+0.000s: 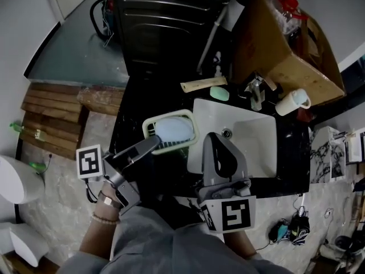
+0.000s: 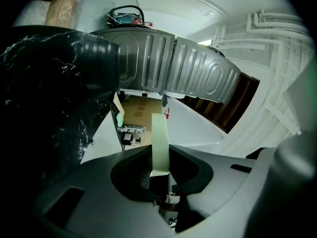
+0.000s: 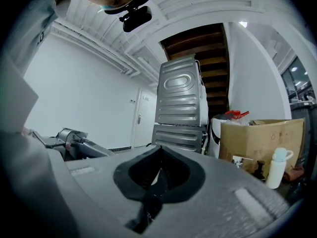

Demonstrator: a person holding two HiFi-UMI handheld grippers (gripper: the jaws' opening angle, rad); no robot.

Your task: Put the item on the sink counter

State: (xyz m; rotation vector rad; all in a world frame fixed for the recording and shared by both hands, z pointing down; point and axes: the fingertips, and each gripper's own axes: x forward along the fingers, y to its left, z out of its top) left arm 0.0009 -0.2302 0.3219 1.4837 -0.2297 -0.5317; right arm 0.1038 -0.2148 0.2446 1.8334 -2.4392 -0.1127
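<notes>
A pale green soap dish (image 1: 171, 131) with a light blue insert sits over the black sink counter (image 1: 132, 113), just left of the white basin (image 1: 251, 136). My left gripper (image 1: 155, 144) is shut on the dish's near rim. In the left gripper view that rim shows as a thin green strip (image 2: 159, 143) pinched between the jaws. I cannot tell whether the dish rests on the counter or hangs just above it. My right gripper (image 1: 215, 137) is over the basin's front edge, shut and with nothing in it; its jaws (image 3: 159, 155) meet.
Behind the basin are a faucet (image 1: 256, 90), a green soap bar (image 1: 219, 93), a beige tube (image 1: 203, 85) and a white mug (image 1: 292, 103). A cardboard box (image 1: 285, 44) stands at the back right and a washing machine (image 1: 165, 21) behind the counter. Wooden pallets (image 1: 57, 116) lie to the left.
</notes>
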